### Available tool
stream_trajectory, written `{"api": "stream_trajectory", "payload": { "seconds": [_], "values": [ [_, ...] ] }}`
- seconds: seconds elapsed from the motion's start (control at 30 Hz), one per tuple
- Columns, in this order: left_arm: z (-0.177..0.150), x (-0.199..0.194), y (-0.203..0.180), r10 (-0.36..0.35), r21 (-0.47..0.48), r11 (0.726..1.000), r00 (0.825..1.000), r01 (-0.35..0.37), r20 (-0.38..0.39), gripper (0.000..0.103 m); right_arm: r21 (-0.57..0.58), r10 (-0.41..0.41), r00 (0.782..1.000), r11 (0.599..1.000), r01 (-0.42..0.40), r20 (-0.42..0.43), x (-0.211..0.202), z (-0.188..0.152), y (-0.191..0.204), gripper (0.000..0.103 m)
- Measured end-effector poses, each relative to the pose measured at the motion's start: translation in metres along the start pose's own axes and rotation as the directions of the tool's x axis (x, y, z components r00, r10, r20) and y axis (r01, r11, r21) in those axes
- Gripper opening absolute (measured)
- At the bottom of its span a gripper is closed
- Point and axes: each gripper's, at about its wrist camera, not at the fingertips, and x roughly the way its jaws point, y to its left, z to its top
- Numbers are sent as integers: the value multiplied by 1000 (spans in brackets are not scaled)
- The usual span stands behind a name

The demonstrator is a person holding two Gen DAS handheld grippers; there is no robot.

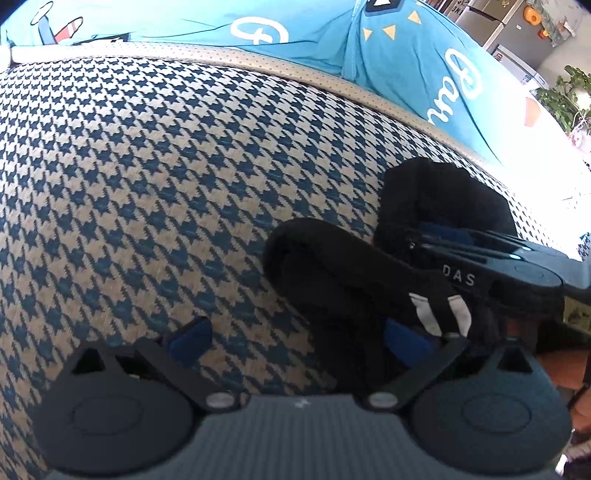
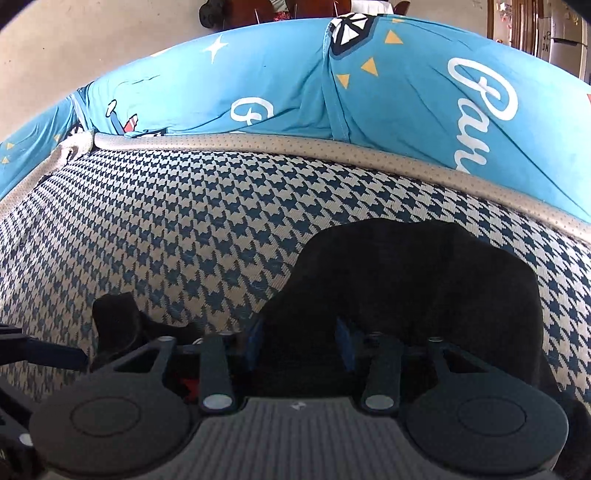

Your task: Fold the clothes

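Note:
A black garment (image 1: 332, 258) with white stripes at one end lies bunched on the houndstooth cushion (image 1: 147, 184). My left gripper (image 1: 295, 332) is open, its fingers spread wide; the striped end drapes over its right finger. My right gripper (image 1: 417, 240) comes in from the right and pinches the cloth. In the right wrist view the black garment (image 2: 406, 277) fills the space between the blue pads (image 2: 255, 343), and my right gripper (image 2: 301, 341) is shut on it. The left gripper (image 2: 85, 356) shows at the left edge beside a black fold (image 2: 114, 317).
A bright blue printed sheet (image 1: 406, 74) covers the surface behind the cushion, past a beige piped edge (image 2: 258, 144). A steel fridge (image 1: 509, 33) and a potted plant (image 1: 569, 96) stand at the far right. The cushion's right edge drops off near the grippers.

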Motion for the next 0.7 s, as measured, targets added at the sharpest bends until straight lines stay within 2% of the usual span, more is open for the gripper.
{"api": "stream_trajectory", "payload": {
  "seconds": [0.1, 0.13, 0.2, 0.33, 0.4, 0.53, 0.6, 0.7],
  "values": [
    [1, 1, -5, 7, 15, 1000, 1000, -8, 12, 101, 31, 18, 1000, 999, -18, 18, 0, 0, -5, 9],
    [1, 1, -7, 3, 14, 1000, 1000, -3, 16, 99, 44, 26, 999, 999, -27, 25, -2, 1, -7, 8],
    [2, 0, -10, -10, 11, 1000, 1000, 10, 22, 82, 62, 34, 998, 997, -38, 59, -7, 3, -9, 6],
    [8, -4, -18, 0, 22, 1000, 998, -2, 61, 66, 89, 41, 988, 995, -55, 146, -26, 11, -14, 5],
    [10, -6, -22, 6, 27, 1000, 997, -8, 81, 54, 107, 39, 979, 992, -61, 201, -38, 16, -18, 3],
    [16, -10, -31, 17, 37, 999, 993, -22, 120, 49, 164, 14, 947, 984, -70, 321, -66, 26, -33, 3],
    [19, -11, -33, 21, 31, 999, 992, -25, 128, 48, 202, 9, 937, 976, -85, 350, -77, 30, -44, 3],
    [26, -10, -30, 24, 1, 1000, 993, -24, 115, 47, 221, 40, 941, 968, -121, 337, -78, 31, -54, 3]
  ]
}}
